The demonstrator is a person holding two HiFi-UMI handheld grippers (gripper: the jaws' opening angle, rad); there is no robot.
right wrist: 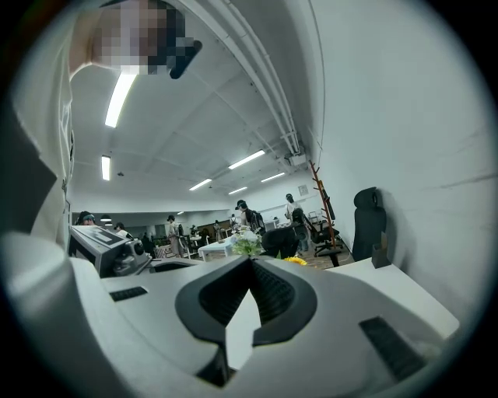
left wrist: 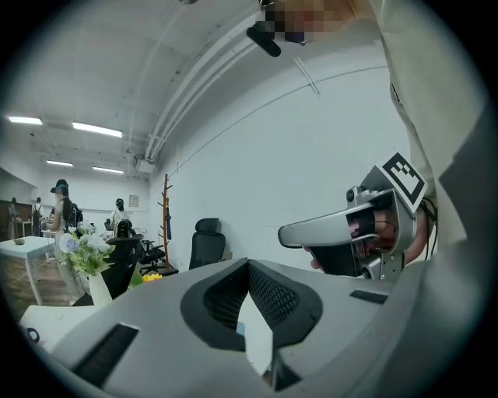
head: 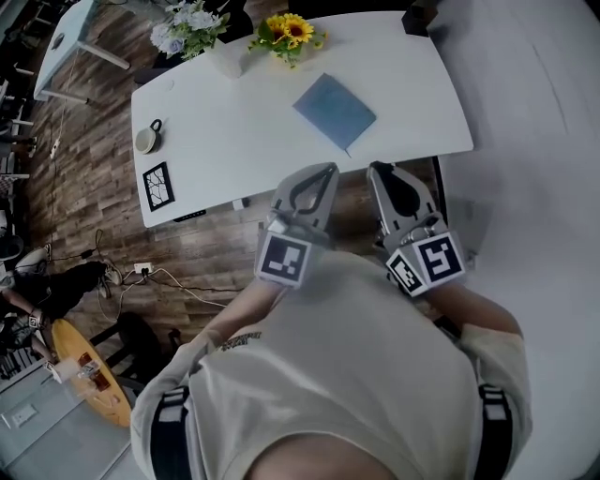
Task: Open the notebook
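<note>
Head view, with both gripper views. A closed notebook, a flat rectangle with a matte blue cover, lies askew on the far half of a smooth white counter with rounded corners. It is clear of the counter's near edge and well apart from both tools.

The left tool and the right tool are held side by side over the counter's near edge, pointing toward the notebook, and neither touches it. Each is a grey moulded wedge bearing a cube printed with black-and-white squares. In the left gripper view the two jaws are pressed together at their tips, leaving a teardrop-shaped hollow lined with dark ribbed padding; nothing is pinched. The right gripper view shows the same closed, empty form.

At the counter's far edge stand a bunch of yellow sunflowers and a white vase of pale blue and white flowers. Toward the left end sit a small round cup and a black square card with a white line pattern. The floor beneath is of wood-grain planks.
</note>
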